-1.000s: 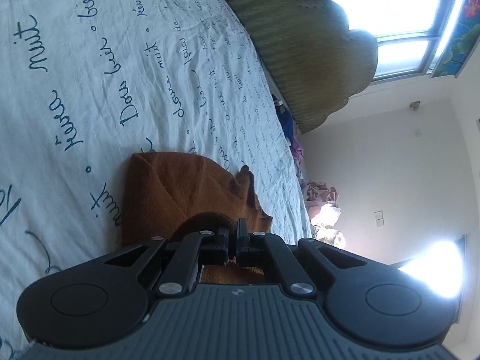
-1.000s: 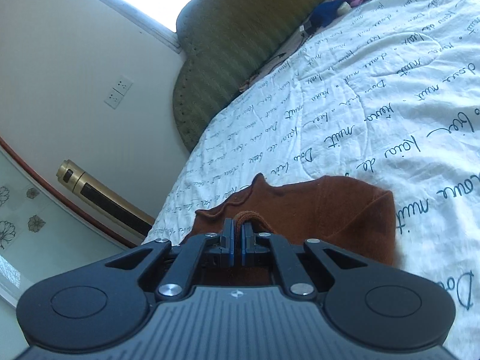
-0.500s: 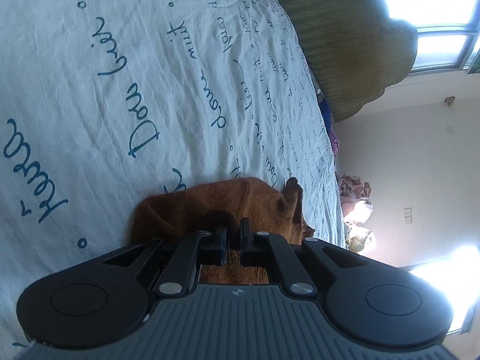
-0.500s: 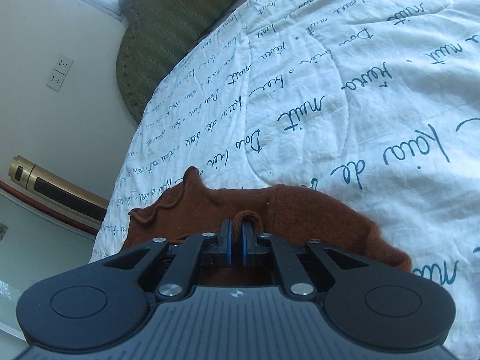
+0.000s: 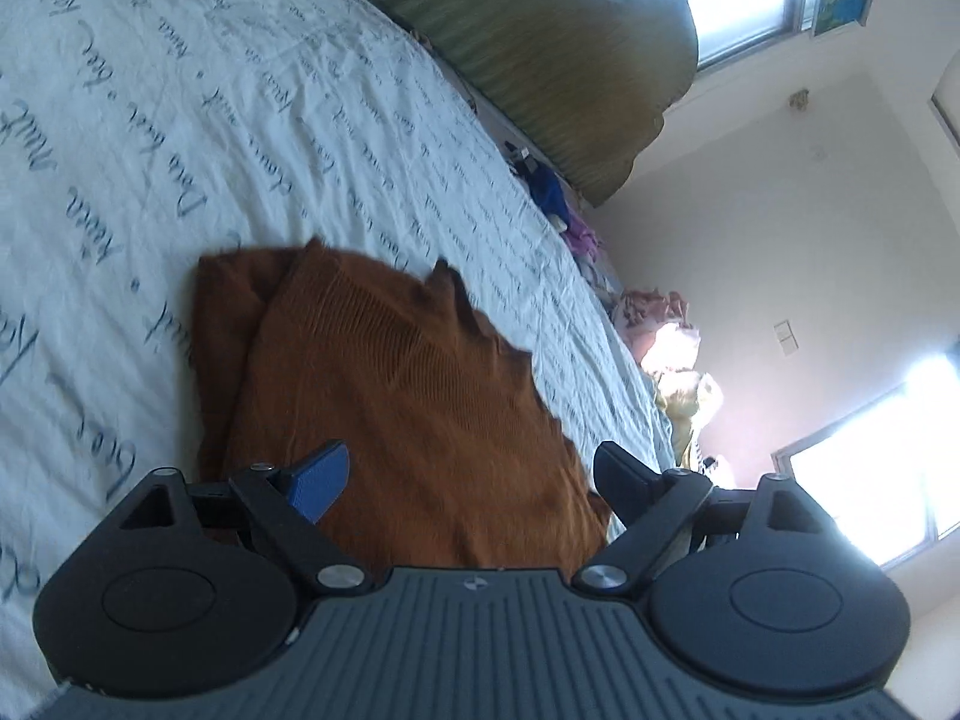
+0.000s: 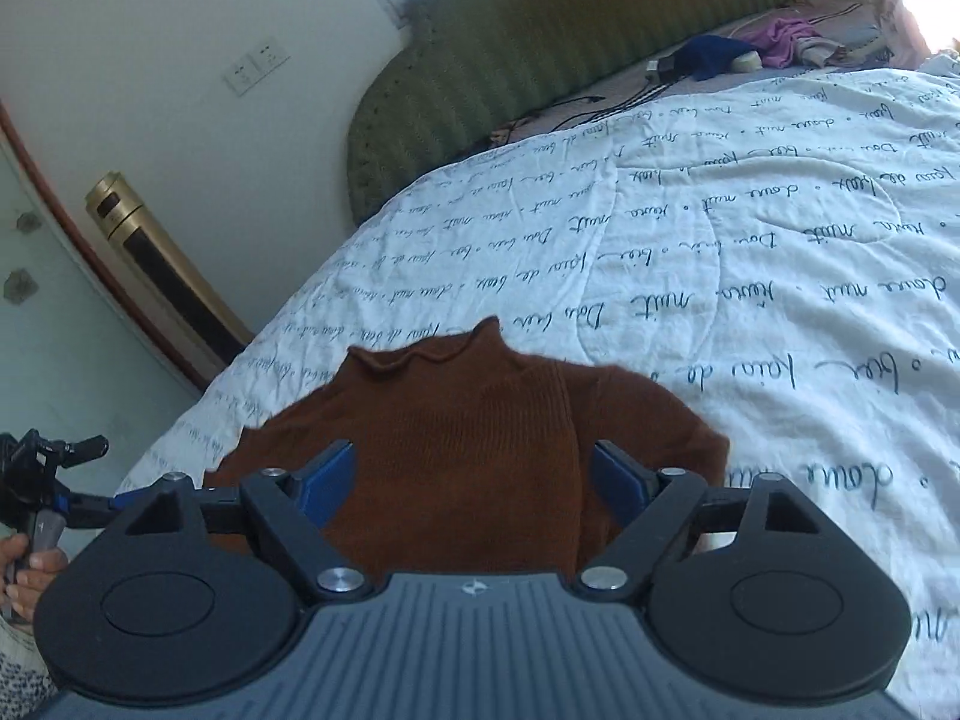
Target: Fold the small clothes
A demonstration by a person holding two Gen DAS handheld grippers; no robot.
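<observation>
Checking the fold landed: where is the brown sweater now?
The brown sweater lies folded on the white lettered quilt, just ahead of both open claws, collar toward the green headboard.

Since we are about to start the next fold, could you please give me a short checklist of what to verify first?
1. Left tongs open and empty: ok.
2. Right tongs open and empty: ok.
3. Brown sweater lying on the bedspread, not hanging from either tongs: ok.
4. Sweater already folded over, one layer on another: ok.
5. Top layer smooth: cannot tell, the left view is blurred.
6. Near edge of the sweater in sight: not ok, hidden behind both tongs.
</observation>
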